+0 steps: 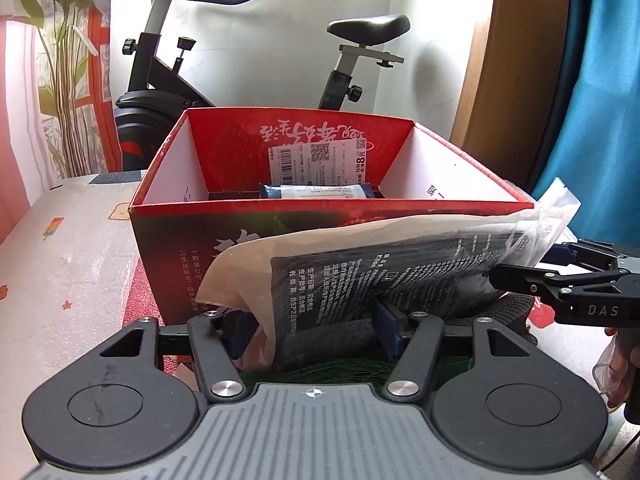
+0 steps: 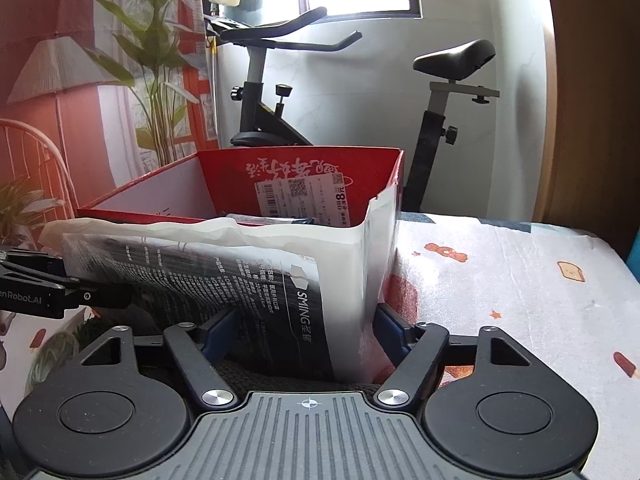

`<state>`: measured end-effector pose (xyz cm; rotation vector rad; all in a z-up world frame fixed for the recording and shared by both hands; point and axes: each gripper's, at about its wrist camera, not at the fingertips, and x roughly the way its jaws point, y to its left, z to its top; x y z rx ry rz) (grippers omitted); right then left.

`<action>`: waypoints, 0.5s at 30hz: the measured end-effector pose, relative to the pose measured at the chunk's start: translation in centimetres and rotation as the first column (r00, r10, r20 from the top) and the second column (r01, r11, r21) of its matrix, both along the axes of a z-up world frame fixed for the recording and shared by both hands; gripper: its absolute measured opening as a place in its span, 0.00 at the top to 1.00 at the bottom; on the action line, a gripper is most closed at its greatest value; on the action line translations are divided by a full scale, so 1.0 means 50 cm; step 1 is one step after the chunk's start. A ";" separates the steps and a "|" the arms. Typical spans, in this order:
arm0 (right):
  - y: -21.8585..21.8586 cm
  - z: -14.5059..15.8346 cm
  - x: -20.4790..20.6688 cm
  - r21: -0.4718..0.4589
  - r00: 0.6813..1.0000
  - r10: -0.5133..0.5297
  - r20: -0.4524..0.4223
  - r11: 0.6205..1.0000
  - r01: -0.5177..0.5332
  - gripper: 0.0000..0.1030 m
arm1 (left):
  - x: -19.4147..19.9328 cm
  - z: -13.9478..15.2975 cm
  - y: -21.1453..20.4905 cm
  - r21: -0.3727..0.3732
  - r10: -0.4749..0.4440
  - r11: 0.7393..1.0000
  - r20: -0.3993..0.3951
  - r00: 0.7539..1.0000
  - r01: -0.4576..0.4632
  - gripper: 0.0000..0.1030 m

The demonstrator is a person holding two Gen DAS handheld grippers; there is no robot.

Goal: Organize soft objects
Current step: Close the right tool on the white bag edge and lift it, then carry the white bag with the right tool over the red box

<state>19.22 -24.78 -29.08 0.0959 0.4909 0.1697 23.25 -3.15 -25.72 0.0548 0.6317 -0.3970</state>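
Gripping one printed packet (image 1: 384, 276) from both ends, we clamp it with our left gripper (image 1: 316, 332) and right gripper (image 2: 298, 332). It leans against the red box (image 1: 168, 256) front wall, on the table (image 2: 500, 280).

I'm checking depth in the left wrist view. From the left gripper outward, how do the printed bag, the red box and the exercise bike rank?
1. Printed bag: between the left gripper fingers.
2. Red box: just behind the bag, on the table.
3. Exercise bike: beyond the box, by the wall.
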 end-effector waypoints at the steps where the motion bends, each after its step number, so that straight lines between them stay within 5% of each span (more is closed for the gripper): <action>1: -0.001 0.003 -0.003 0.006 1.000 0.000 -0.003 1.000 0.000 0.44 | -0.002 0.002 0.000 -0.004 -0.004 1.000 0.000 1.000 0.004 0.40; 6: -0.008 0.031 -0.021 -0.001 0.999 0.006 0.036 1.000 -0.006 0.59 | -0.005 0.014 0.001 -0.015 -0.002 1.000 0.008 1.000 0.002 0.42; 15: -0.012 0.121 -0.051 0.002 0.990 0.043 0.132 0.999 -0.044 0.61 | -0.022 0.076 0.012 -0.075 0.012 0.997 0.072 0.997 -0.007 0.43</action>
